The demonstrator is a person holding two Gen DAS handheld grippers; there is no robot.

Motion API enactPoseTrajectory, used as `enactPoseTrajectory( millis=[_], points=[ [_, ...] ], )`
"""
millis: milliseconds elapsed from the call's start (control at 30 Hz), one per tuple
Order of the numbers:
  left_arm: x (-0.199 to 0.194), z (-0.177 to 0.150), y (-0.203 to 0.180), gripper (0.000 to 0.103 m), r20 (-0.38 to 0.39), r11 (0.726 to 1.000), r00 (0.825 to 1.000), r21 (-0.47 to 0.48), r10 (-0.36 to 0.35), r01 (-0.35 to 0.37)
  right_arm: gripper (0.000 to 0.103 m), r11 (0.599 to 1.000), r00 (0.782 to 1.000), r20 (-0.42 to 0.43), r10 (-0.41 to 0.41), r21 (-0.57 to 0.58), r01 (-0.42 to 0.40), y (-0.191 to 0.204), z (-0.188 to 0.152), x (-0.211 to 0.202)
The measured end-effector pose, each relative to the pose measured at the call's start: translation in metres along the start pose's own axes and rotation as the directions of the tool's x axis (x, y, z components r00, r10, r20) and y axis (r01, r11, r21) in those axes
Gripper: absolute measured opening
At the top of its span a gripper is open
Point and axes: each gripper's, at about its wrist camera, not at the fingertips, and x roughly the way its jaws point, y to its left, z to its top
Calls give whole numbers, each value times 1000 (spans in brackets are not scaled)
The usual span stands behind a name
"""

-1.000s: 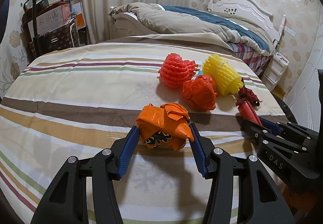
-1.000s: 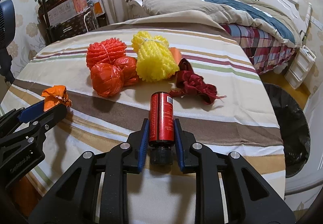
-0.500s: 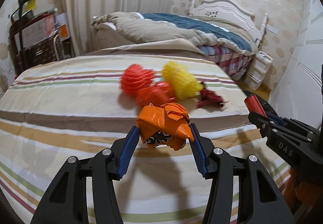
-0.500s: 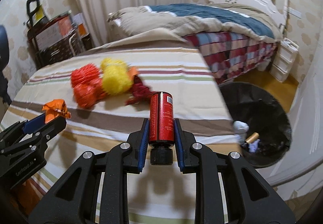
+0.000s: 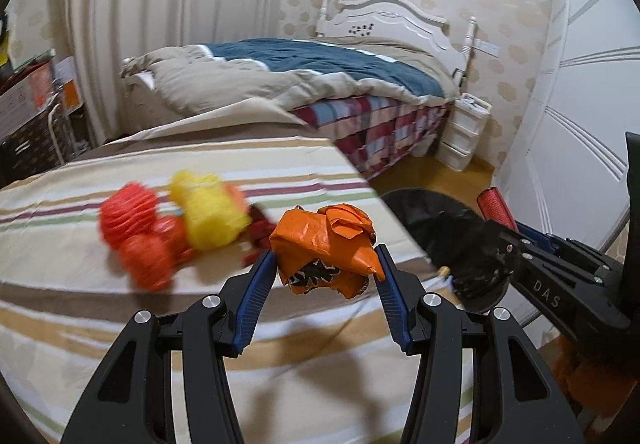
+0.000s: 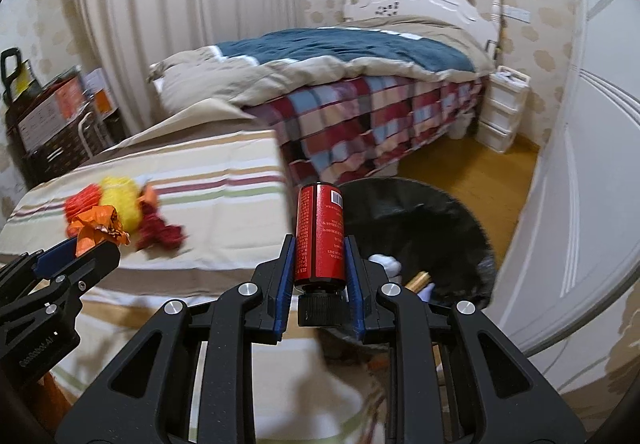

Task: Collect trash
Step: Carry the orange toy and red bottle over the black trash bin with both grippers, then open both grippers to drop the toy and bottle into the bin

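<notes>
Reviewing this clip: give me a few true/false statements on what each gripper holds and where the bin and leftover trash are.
1. The right gripper grips a red bottle. True.
2. The left gripper is empty. False: it clamps an orange wrapper.
3. The black trash bin already holds some items. True.
4. The striped table has no trash left. False: red and yellow foam nets remain.

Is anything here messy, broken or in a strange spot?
Mostly litter on the striped table: red and yellow foam nets and a dark red scrap lie heaped together. The orange wrapper is crumpled and the red can is held cap-down. Nothing looks spilled.
</notes>
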Motion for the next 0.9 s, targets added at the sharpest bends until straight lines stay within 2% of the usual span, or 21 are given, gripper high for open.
enactPoseTrajectory(
  millis=[367,900],
  points=[
    [45,22,-54,52,-9,997,1000,77,-30,31,23,998,999,1,-43,56,43,-44,9,25],
    [100,30,-90,52,-69,991,998,133,-4,13,23,989,996,-42,-78,124,83,-85,16,66]
  ],
)
